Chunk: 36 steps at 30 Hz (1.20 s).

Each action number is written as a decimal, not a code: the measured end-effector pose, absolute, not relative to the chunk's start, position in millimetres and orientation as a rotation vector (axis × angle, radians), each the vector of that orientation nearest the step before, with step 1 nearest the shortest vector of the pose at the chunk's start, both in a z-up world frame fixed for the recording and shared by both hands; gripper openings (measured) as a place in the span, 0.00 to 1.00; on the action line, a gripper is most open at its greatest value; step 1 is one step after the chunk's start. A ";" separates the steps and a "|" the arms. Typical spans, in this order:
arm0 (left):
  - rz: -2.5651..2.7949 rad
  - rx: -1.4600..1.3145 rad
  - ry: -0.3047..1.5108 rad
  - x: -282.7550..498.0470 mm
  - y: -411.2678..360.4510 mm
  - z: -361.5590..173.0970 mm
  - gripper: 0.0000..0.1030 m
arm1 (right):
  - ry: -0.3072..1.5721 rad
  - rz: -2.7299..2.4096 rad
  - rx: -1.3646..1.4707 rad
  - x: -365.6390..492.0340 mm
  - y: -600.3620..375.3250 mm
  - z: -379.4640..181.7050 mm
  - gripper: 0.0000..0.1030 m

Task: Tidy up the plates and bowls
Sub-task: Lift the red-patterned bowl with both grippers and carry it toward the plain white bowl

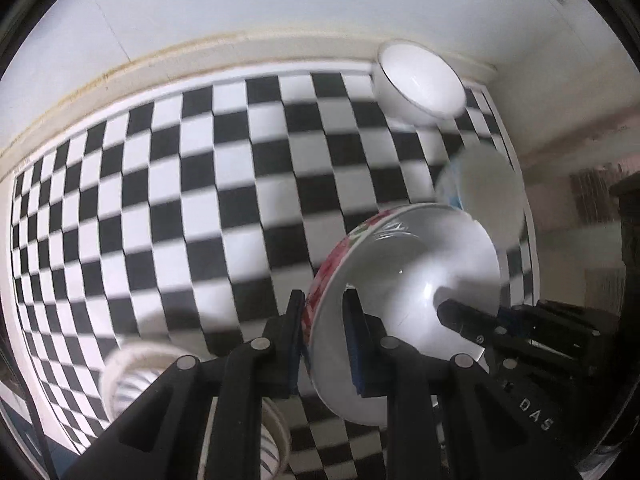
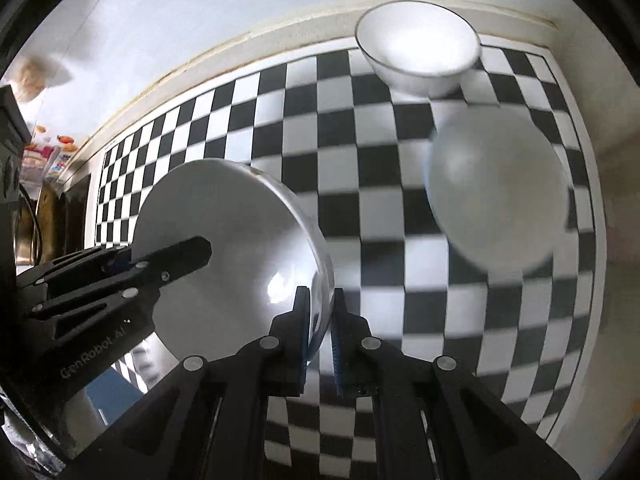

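I hold one bowl [image 1: 420,272] between both grippers, lifted and tilted above the black-and-white checkered cloth [image 1: 200,160]. It is white inside, with a red flower pattern outside. My left gripper [image 1: 324,304] is shut on the bowl's near rim, one finger inside and one outside. The right gripper's finger [image 1: 456,316] reaches in from the right. In the right wrist view, my right gripper [image 2: 322,300] is shut on the opposite rim of the same bowl [image 2: 224,220]. There the left gripper [image 2: 188,254] comes in from the left.
A plain white bowl [image 1: 420,80] [image 2: 418,50] stands at the cloth's far right corner by the wall. Nearer, a blurred white bowl with blue on its side [image 1: 484,192] [image 2: 496,192] sits near the right edge. A ribbed white dish [image 1: 132,372] lies at lower left.
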<state>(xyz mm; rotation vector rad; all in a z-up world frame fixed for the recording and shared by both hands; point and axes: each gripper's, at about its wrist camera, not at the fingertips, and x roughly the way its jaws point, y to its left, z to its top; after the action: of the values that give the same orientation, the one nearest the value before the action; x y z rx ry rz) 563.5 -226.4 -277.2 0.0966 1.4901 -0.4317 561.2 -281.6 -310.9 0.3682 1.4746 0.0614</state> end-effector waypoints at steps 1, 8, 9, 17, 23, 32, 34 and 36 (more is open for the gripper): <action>-0.434 0.096 1.498 555.0 -225.6 -278.2 0.16 | 1.478 0.064 0.370 550.9 -281.0 -311.2 0.10; -0.473 0.136 1.576 509.1 -236.4 -304.8 0.16 | 1.527 0.047 0.413 479.1 -299.7 -332.8 0.10; -0.477 0.144 1.588 505.8 -238.2 -309.9 0.16 | 1.535 0.040 0.418 472.0 -301.2 -337.5 0.10; -0.469 0.215 1.653 478.7 -251.2 -345.6 0.16 | 1.585 0.012 0.442 443.4 -314.7 -371.0 0.10; -0.462 0.246 1.674 468.8 -258.5 -360.7 0.16 | 1.613 0.011 0.439 438.2 -313.1 -385.1 0.10; -0.453 0.269 1.690 458.7 -267.4 -373.8 0.16 | 1.644 0.007 0.448 437.7 -307.8 -398.1 0.10; -0.451 0.268 1.688 458.2 -267.9 -372.6 0.16 | 1.646 0.007 0.456 439.5 -307.4 -398.4 0.10; -0.448 0.266 1.689 457.6 -267.5 -373.5 0.16 | 1.647 0.006 0.456 439.8 -307.5 -398.3 0.10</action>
<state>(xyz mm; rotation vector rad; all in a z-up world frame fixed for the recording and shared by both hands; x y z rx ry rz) 457.6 -267.5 -373.5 0.2657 1.6894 -0.4480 439.8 -307.5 -398.3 0.4563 1.6470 0.0056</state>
